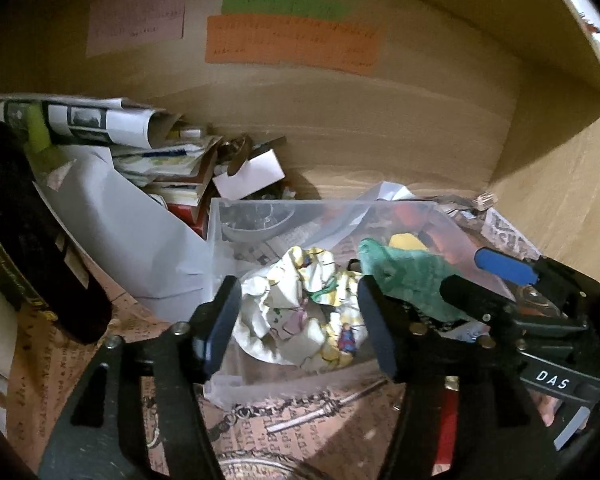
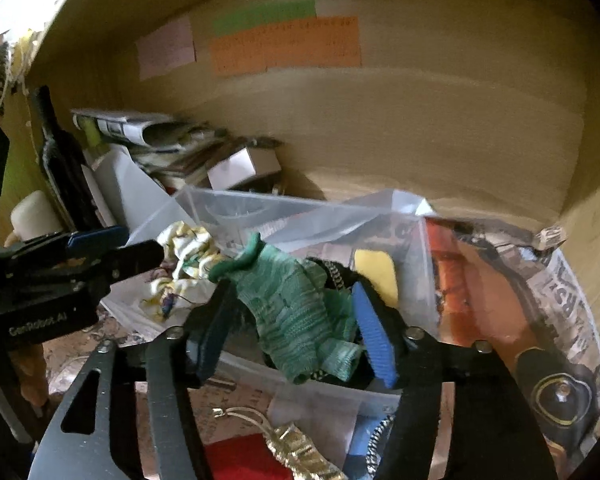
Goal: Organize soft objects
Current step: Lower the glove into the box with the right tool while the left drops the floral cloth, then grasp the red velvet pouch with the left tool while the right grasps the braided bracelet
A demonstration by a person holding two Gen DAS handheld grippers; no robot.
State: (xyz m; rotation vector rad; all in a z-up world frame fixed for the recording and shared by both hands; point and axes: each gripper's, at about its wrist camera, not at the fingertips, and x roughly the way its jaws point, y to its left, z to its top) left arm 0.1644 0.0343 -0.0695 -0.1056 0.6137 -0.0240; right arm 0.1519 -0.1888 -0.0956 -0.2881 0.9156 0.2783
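Right wrist view: the right tool [image 2: 290, 326] has its two fingers spread wide on either side of a mottled green knitted cloth [image 2: 296, 308], a ribbed, rumpled piece with a rolled cuff at its upper end. Whether the blue-ribbed pads actually press on it cannot be told. The cloth sits at the near rim of a clear plastic rectangular bin [image 2: 300, 210], above a dark item and beside a yellow sponge-like block [image 2: 374, 270] inside the bin.

In the left wrist view, the left tool [image 1: 300, 320] is likewise open wide, its fingers flanking a crumpled white-and-yellow printed fabric [image 1: 300, 312] with small coloured figures; it lies bunched against the bin's near wall, and contact with the fingers is unclear. The right tool enters this view from the right, next to the green cloth [image 1: 408, 276].

Beneath everything is a newspaper-print sheet [image 1: 308, 420] covering the floor of a pale wooden shelf compartment [image 1: 380, 120]. To the left stand a dark glass bottle [image 2: 62, 160] and a pile of rolled papers and books [image 1: 112, 124]. On the back wall are stuck a pink note [image 1: 136, 28], a green strip [image 1: 284, 5] and an orange note [image 1: 292, 44], their writing too blurred to read.
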